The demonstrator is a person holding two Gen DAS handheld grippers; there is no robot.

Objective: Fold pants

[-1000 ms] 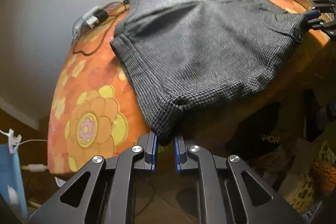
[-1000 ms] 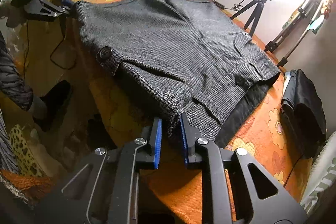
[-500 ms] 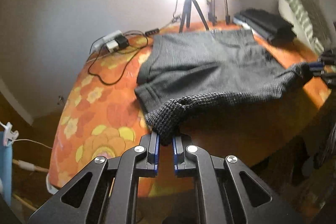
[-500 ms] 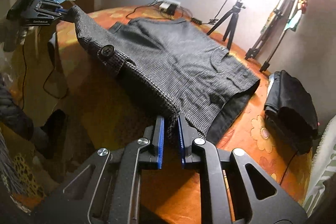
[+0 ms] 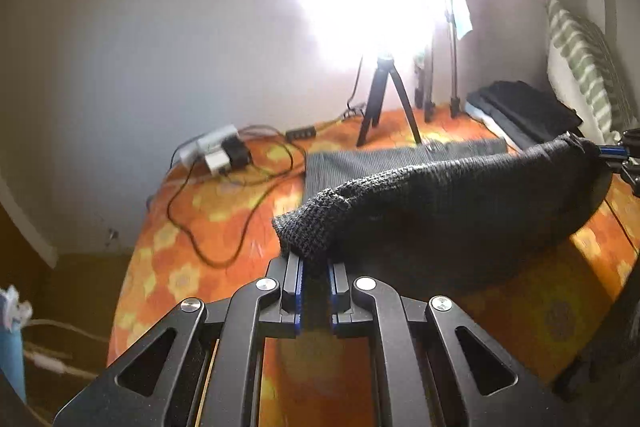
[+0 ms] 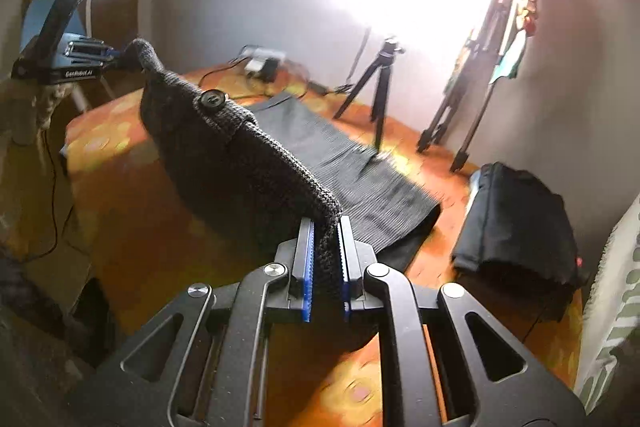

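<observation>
While both corners of the near edge are pinched, the pants (image 5: 460, 195) hang as a sagging band stretched between the two tools, with the far part lying flat on the desk (image 5: 208, 227) and its orange flowered cloth. The left tool (image 5: 315, 269) has its blue-lined jaws pressed together on a bunched knit corner, and the right tool (image 6: 326, 247) likewise clamps the opposite corner, near the side with the dark button (image 6: 212, 99). Holding one corner each looks meant to keep the edge taut and level, so the lifted half can be carried over the flat half in one clean fold rather than crumpling. Each tool shows up in the other's view at the far end of the raised edge, which suggests the two hands are held well apart and at about the same height. Both tools point forward and somewhat downward toward the desk, with the raised cloth above the surface.

Judging from this, the fold is under way but not laid down; the raised edge would next need to travel toward the far side, where a tripod (image 5: 386, 99) stands close to the far edge of the fabric. A folded dark garment (image 6: 520, 223) sits to the right, apart from the pants, and a power strip (image 5: 216, 151) with cables lies at the far left.
</observation>
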